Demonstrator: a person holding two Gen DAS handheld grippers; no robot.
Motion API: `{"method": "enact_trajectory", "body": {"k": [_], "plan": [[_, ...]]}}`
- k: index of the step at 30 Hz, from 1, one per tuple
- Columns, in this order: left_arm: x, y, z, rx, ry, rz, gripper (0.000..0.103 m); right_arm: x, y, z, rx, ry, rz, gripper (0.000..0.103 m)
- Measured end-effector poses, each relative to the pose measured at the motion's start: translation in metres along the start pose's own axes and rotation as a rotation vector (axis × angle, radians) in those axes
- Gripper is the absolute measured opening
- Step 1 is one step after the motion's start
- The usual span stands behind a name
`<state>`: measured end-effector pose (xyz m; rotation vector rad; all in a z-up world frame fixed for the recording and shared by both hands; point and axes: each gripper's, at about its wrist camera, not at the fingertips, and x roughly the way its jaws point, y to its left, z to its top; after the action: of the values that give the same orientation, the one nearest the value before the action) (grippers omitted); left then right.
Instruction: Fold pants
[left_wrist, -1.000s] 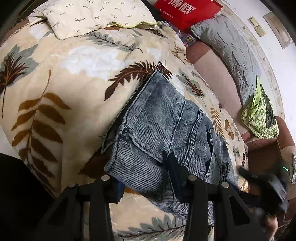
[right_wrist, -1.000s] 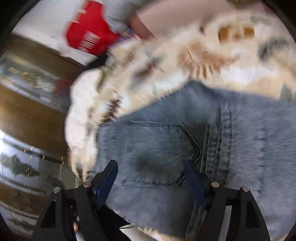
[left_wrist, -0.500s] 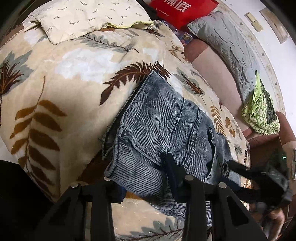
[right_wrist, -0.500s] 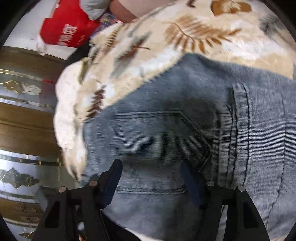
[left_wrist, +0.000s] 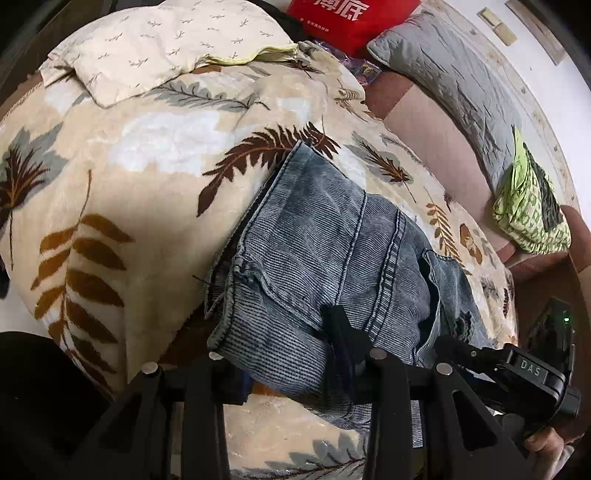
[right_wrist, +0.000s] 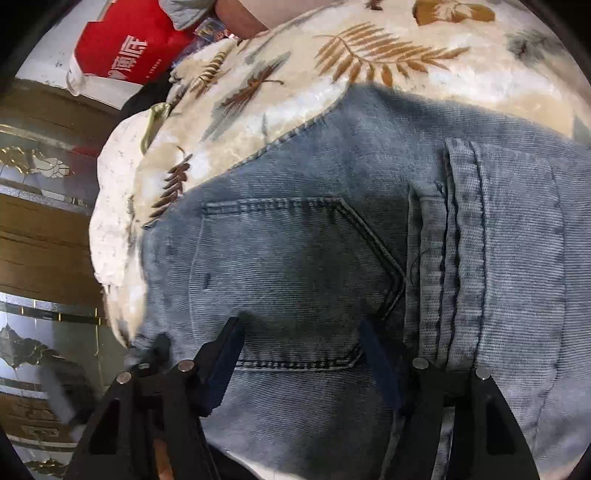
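Note:
Blue-grey jeans (left_wrist: 325, 251) lie folded on a cream leaf-patterned blanket (left_wrist: 122, 192). My left gripper (left_wrist: 284, 347) is shut on the thick near corner of the fold. Its right finger (left_wrist: 340, 332) lies on top of the denim and its left finger is hidden under the edge. In the right wrist view the jeans (right_wrist: 295, 266) fill the frame, back pocket (right_wrist: 295, 280) up. My right gripper (right_wrist: 300, 328) is open, with both fingers spread over the pocket's lower seam and no cloth pinched. Its black body (left_wrist: 532, 369) shows at the jeans' right end.
A cream pillow (left_wrist: 166, 48), a red bag (left_wrist: 351, 18) and a grey quilted cushion (left_wrist: 443, 74) lie at the far side. A green patterned cloth (left_wrist: 528, 206) sits on the pink-brown surface (left_wrist: 424, 122) to the right. Wooden panels with gold trim (right_wrist: 37, 229) stand past the blanket's left edge.
The right gripper has swung in over the back pocket and steadied, and its jaws have narrowed a little. The left gripper keeps its hold on the denim corner and has hardly moved.

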<state>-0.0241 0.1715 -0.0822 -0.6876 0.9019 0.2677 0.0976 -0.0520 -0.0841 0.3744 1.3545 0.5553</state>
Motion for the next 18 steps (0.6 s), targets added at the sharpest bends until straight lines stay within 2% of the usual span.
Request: {"method": "enact_trajectory", "body": {"k": [2,4,6,9,11,13,16,18], "plan": [[-0.001,-0.001,0.0,0.007,-0.003,0.007,0.036,-0.009,0.005,0.0,0.011,0.004,0.001,0.07],[-0.001,-0.001,0.0,0.009,-0.004,0.015,0.035,-0.022,0.011,-0.002,0.032,0.015,0.07,0.07],[-0.001,-0.004,0.0,0.016,-0.007,0.03,0.035,-0.03,0.016,-0.004,-0.017,-0.015,0.049,0.07],[-0.001,-0.007,-0.001,0.023,-0.004,0.047,0.034,0.004,0.003,-0.01,0.009,0.079,0.033,0.071],[-0.003,-0.012,-0.001,0.05,-0.015,0.067,0.034,-0.009,0.004,-0.01,0.014,0.047,0.064,0.071],[-0.005,-0.015,0.0,0.054,-0.012,0.077,0.03,-0.036,0.001,-0.012,0.034,0.01,0.166,0.071],[-0.012,-0.026,0.001,0.095,-0.038,0.084,0.02,-0.076,-0.019,-0.025,0.021,-0.103,0.186,0.071],[-0.018,-0.035,0.004,0.119,-0.054,0.091,0.015,-0.105,-0.049,-0.033,0.057,-0.182,0.19,0.071]]}}
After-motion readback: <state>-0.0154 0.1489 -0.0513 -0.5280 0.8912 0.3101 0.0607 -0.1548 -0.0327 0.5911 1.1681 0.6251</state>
